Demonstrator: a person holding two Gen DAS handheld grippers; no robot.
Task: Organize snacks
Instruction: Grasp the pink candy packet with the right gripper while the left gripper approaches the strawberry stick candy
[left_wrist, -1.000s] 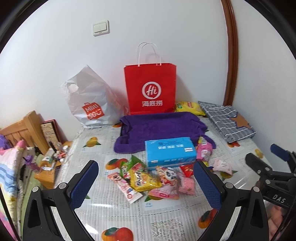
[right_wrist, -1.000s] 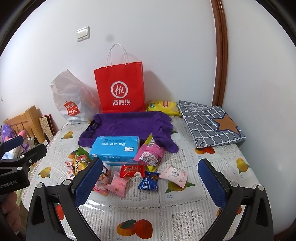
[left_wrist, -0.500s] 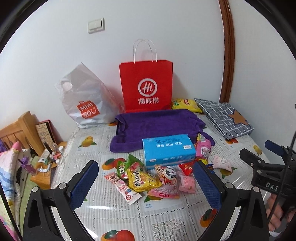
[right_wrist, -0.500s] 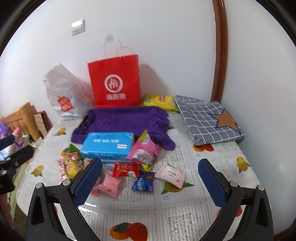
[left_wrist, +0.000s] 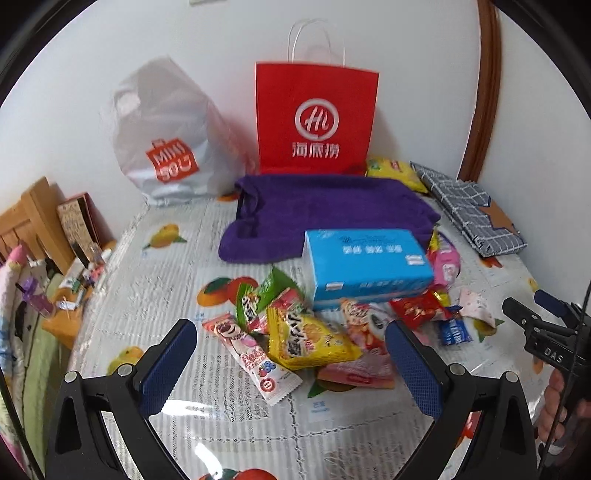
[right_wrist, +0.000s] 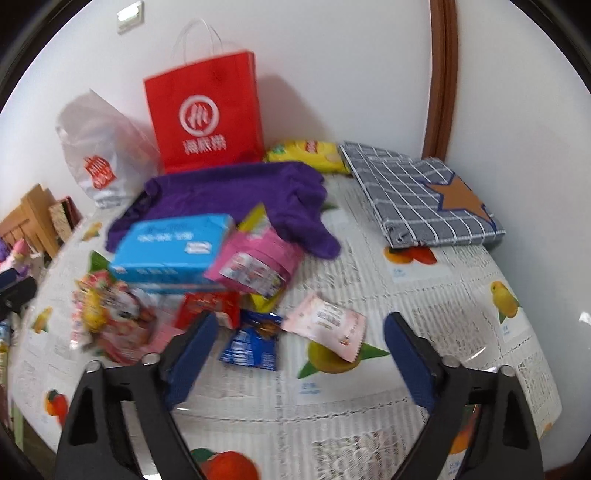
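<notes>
1. Clutter is the main hazard: the snack packets lie heaped just ahead of both tongs on the fruit-print tablecloth (left_wrist: 155, 266), overlapping one another and pushed against the blue tissue pack (left_wrist: 365, 258) further ahead; a closing pinch could catch two wrappers at once, or the corner of the tissue pack
2. Left gripper (left_wrist: 291, 365) – jaws wide apart, nothing between the pads; the yellow chip packet (left_wrist: 306, 339) and the long pink strawberry packet (left_wrist: 255, 358) sit just past its tips, overlapping, so lifting one would likely drag the other
3. Right gripper (right_wrist: 295, 350) – jaws apart and empty, having just been narrowing with nothing between them; the small blue packet (right_wrist: 251, 345) lies between its fingers near the left one, and the pale pink sachet (right_wrist: 325, 323) just ahead, towards the right finger; its left finger tip stands near the red packet (right_wrist: 208, 304), so I judge it could nudge that packet sideways on the way down
4. Flat, slick wrappers give little edge to pinch; pads may slide off, or scrape the glossy cloth and rucks it up
5. Both tongs work close together – the right one shows at the right edge of the left view; reaching for the same heap risks a knock
6. Right view is blurred, so which packet is meant I cannot tell; the red paper bag (left_wrist: 316, 118) and white plastic bag (left_wrist: 166, 136) stand well beyond the heap, against the wall
</notes>
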